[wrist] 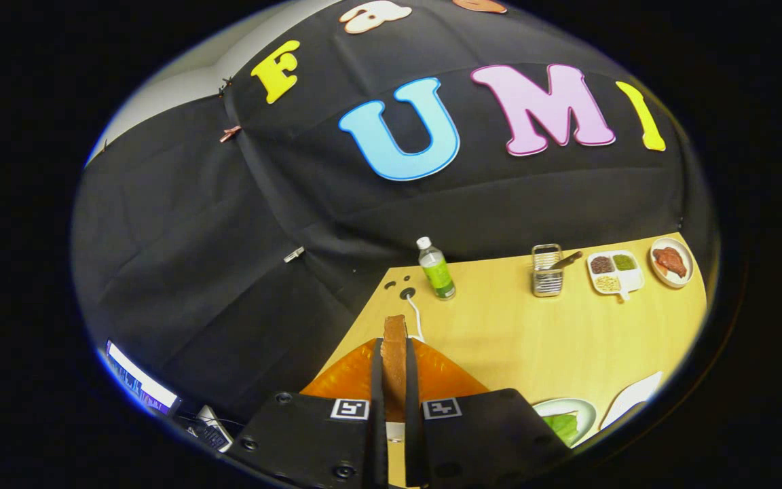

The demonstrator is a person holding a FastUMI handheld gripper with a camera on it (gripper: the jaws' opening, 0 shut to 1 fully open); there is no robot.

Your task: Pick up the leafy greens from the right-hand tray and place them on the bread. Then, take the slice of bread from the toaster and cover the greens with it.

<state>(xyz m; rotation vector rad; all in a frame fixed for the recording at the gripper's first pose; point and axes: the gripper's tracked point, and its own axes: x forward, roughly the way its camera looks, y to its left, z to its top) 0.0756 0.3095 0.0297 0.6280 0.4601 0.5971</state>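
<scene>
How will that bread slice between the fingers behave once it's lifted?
The bread slice stands on edge without sagging, so it is probably stiff. It looks thin, so likely light and breakable under a hard squeeze. The gripper pinches it from both sides; it may pivot if tilted.

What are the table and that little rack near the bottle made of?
The table looks like light wood or wood-look laminate, smooth and matte. The rack seems to be shiny metal wire, glinting silver. The gripper is shut on a bread slice.

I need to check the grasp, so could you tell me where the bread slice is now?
The brown bread slice stands upright, clamped between the tongs, above the orange toaster at the wooden table's near-left edge.
</scene>
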